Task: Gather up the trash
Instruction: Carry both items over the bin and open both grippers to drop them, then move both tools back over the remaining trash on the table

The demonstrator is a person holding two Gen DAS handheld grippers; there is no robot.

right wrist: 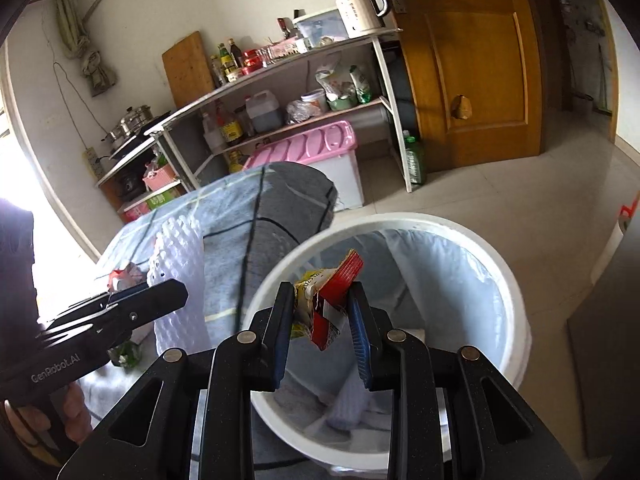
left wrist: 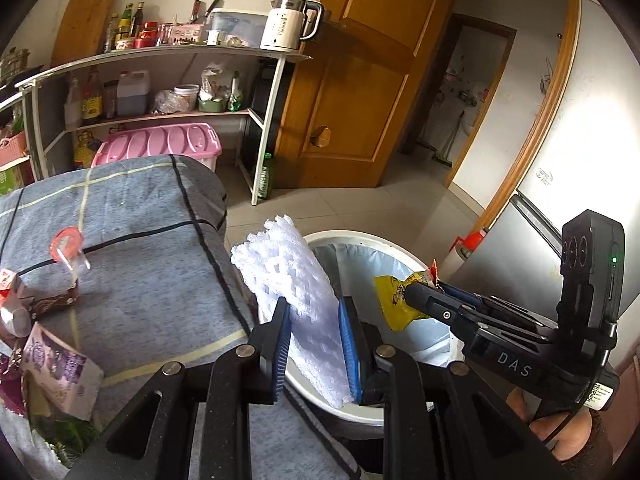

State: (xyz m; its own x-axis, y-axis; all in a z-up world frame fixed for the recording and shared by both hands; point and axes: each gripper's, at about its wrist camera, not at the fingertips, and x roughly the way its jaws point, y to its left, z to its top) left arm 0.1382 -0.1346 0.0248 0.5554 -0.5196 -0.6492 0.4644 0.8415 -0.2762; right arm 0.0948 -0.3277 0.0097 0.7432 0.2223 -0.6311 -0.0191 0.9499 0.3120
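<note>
My left gripper (left wrist: 316,308) is shut on a white foam net sleeve (left wrist: 288,276) and holds it at the near rim of the white trash bin (left wrist: 344,236). The sleeve also shows in the right wrist view (right wrist: 176,264). My right gripper (right wrist: 320,292) is shut on a yellow and red snack wrapper (right wrist: 324,304) and holds it above the bin's open mouth (right wrist: 516,304). In the left wrist view the right gripper (left wrist: 420,292) reaches in from the right with the wrapper (left wrist: 394,300) over the bin's liner.
A table with a grey checked cloth (left wrist: 132,232) stands left of the bin and bears more trash: a purple wrapper (left wrist: 60,372), a clear cup with a red lid (left wrist: 68,248), a carton (left wrist: 10,284). A shelf rack (left wrist: 160,60) and a wooden door (left wrist: 352,80) stand behind.
</note>
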